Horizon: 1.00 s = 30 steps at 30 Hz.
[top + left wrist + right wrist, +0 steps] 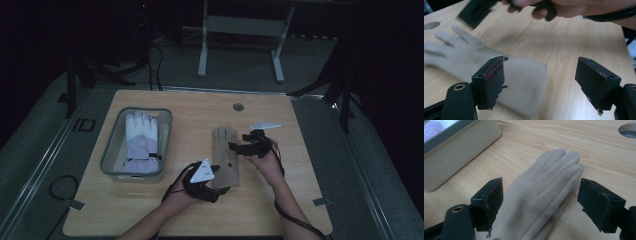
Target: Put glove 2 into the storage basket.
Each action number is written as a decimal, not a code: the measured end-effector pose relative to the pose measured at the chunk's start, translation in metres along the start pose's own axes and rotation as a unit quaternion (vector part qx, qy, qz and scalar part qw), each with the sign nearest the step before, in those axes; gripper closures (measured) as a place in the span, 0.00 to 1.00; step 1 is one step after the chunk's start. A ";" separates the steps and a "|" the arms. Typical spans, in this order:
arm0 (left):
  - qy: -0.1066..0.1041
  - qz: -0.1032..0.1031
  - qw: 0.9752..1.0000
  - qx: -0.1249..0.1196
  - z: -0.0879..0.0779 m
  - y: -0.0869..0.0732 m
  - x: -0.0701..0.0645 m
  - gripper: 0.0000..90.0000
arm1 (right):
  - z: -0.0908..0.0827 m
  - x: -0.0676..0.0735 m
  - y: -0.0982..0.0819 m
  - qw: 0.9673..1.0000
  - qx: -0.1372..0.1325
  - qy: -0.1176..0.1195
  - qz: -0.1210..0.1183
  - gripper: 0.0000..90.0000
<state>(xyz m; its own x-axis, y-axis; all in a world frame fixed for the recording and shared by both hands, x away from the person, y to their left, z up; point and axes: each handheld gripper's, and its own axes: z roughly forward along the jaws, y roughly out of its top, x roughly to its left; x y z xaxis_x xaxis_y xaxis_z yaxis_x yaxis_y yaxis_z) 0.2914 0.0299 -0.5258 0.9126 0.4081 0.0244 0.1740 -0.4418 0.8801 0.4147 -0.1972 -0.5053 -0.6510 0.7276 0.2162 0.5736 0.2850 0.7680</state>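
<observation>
- Working from the near edge of the table (150, 220), I hold the left gripper (216, 181) at the cuff end of the tan glove (226, 157); its jaws stand apart with nothing pinched, one beside the cuff, the other over bare wood.
- In the left gripper view the cuff (524, 82) lies flat between the jaws, closer to the left one, and I cannot tell whether that jaw touches the fabric.
- Farther in, my right gripper (241, 145) sits at the glove's finger side, jaws parted and gripping nothing.
- In the right gripper view the glove fingers (556, 167) lie together between the two jaws, pointing away, clear of both pads.
- The glove rests flat on the wood near the table's middle.
- To the left, well apart, a grey bin (111, 150) holds a white and lilac glove (141, 142).
- Farthest off, a round hole (238, 107) marks the tabletop.
</observation>
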 end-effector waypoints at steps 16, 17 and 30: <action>-0.039 0.001 0.994 0.099 0.034 -0.013 0.012 0.34 | 0.050 -0.022 -0.017 0.997 0.058 0.004 0.045 0.35; -0.040 0.001 0.994 0.104 0.035 -0.014 0.012 0.35 | 0.050 -0.021 -0.017 0.997 0.060 0.008 0.044 0.44; -0.036 0.028 0.990 0.133 0.039 -0.015 0.012 0.45 | 0.044 0.008 -0.021 0.995 0.047 -0.036 -0.085 0.81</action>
<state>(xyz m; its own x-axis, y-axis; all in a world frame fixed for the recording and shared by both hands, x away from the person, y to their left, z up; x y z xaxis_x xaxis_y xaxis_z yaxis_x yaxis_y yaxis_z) 0.3149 0.0099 -0.5569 0.9462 0.3225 0.0270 0.2045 -0.6606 0.7223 0.4195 -0.1704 -0.5462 -0.7072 0.7058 0.0412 0.5038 0.4622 0.7298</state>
